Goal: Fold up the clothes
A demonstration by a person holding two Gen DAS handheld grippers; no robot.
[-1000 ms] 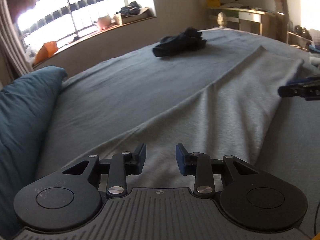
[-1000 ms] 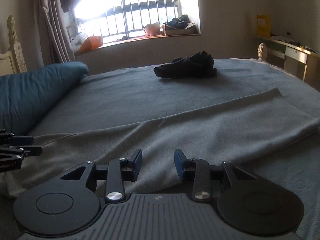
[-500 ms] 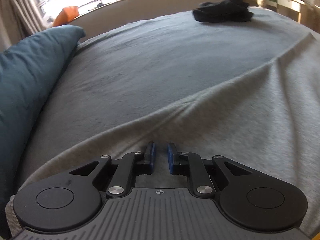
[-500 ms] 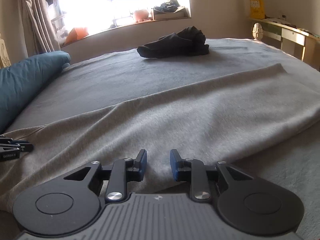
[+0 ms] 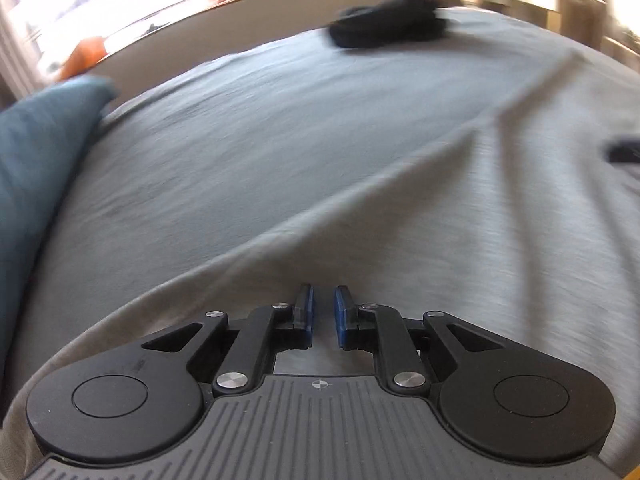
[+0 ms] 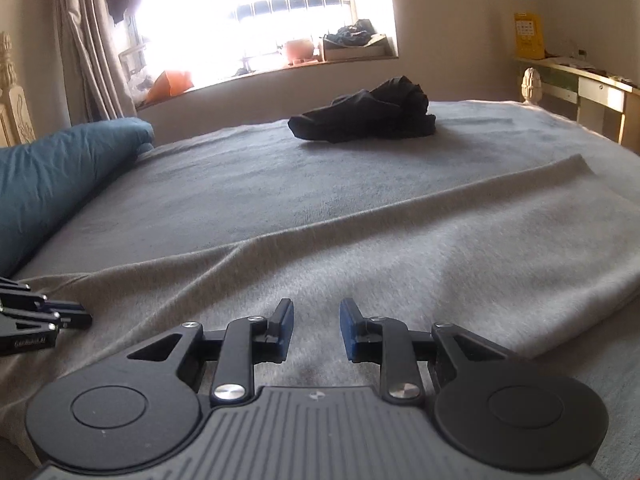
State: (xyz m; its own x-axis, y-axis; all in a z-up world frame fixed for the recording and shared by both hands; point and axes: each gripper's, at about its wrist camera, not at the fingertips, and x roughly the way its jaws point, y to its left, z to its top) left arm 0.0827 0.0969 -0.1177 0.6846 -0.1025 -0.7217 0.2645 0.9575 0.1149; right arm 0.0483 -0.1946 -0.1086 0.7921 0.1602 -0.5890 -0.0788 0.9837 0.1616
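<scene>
A long light grey garment (image 5: 440, 240) (image 6: 400, 248) lies flat across the grey bed (image 6: 280, 184). My left gripper (image 5: 323, 316) is down on the garment's left end, close to its far edge. Its blue pads stand a narrow gap apart, and grey cloth fills that gap. In the right wrist view the left gripper (image 6: 82, 314) shows at the left edge, resting on the cloth. My right gripper (image 6: 316, 328) sits low over the middle of the garment. Its pads are wider apart, with flat cloth showing between them. In the left wrist view it is a dark blur (image 5: 624, 152).
A pile of black clothes (image 6: 368, 116) (image 5: 392, 20) lies at the far side of the bed. A teal pillow (image 6: 60, 168) (image 5: 36, 152) is at the left. A desk (image 6: 592, 84) stands at the right wall, and a cluttered windowsill (image 6: 280, 68) runs behind the bed.
Both grippers have come down closer to the grey garment and their jaws have narrowed, the left more than the right. The left wrist view has swung left along the garment.
</scene>
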